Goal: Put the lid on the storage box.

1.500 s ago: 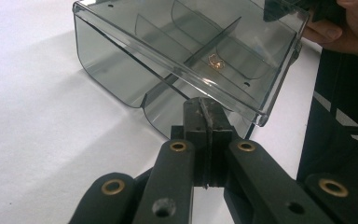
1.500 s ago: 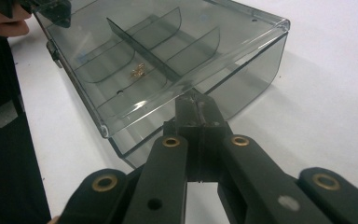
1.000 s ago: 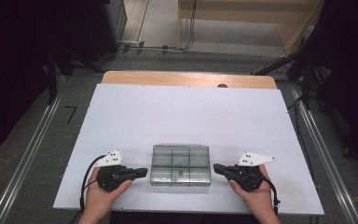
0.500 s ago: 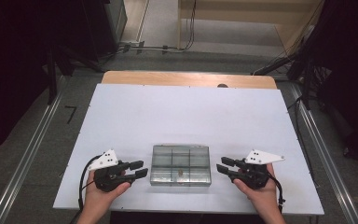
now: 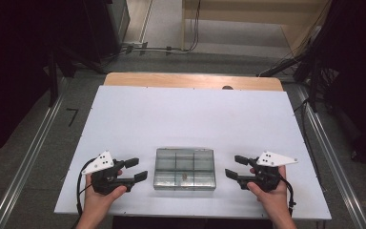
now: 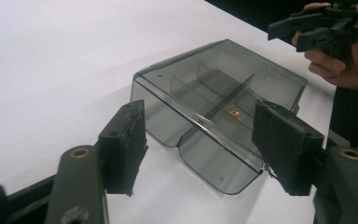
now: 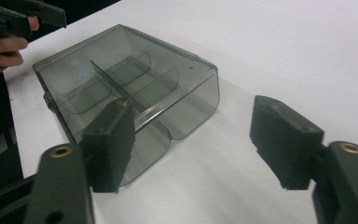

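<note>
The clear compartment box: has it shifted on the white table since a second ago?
No. The clear compartment box sits at the same spot by the white table's near edge, midway between the two grippers.

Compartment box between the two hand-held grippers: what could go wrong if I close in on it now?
1. The clear compartment box is smooth plastic, so the left hand-held gripper and right hand-held gripper, whose jaws have just been opening and hold nothing, may slip.
2. A small brown item lies loose inside; tilting could shift it.
3. The box sits near the table's front edge.
</note>
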Demonstrator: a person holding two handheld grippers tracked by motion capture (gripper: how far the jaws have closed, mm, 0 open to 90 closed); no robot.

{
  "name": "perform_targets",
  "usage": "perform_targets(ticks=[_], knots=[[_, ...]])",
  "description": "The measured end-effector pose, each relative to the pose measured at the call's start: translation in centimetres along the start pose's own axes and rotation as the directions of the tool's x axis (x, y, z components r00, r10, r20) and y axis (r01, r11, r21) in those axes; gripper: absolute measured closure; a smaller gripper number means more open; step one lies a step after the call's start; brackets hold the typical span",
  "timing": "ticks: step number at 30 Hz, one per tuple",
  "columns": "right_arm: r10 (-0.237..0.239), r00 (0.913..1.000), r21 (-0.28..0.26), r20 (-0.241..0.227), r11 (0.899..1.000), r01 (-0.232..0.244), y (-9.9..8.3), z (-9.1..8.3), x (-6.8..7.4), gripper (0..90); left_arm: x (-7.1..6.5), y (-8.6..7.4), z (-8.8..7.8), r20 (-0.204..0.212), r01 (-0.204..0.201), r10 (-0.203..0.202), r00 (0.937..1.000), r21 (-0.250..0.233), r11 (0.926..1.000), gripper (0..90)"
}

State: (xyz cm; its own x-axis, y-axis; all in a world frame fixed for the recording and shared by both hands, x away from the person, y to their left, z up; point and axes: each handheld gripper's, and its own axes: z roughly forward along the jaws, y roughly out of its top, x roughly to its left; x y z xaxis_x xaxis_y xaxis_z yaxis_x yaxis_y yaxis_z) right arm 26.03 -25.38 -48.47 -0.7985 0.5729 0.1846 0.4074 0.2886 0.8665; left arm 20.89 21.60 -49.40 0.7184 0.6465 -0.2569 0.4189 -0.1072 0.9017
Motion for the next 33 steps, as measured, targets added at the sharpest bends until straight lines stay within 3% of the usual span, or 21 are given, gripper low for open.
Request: perform_targets(ticks=[9,15,33], knots=[[-0.001,0.9999,-0.023,-0.013,1.000,0.000,-0.3,-0.8,-1.1,16.1,0.8,-0.1,-1.1,-0.008,0.023,-0.024,0.9997,-0.049,0.9985,17.9],[0.005,1.0000,-0.043,-0.003,0.999,-0.005,-0.5,-1.4,-1.8,14.1,1.4,-0.3,-1.8,0.018,0.029,-0.028,0.9995,-0.072,0.9970,7.8],[0.032,0.9977,-0.078,0.060,0.997,-0.028,-1.6,-3.6,-4.5,10.5,2.6,-0.9,-2.8,-0.017,0.006,-0.007,0.9998,-0.094,0.9956,1.6]])
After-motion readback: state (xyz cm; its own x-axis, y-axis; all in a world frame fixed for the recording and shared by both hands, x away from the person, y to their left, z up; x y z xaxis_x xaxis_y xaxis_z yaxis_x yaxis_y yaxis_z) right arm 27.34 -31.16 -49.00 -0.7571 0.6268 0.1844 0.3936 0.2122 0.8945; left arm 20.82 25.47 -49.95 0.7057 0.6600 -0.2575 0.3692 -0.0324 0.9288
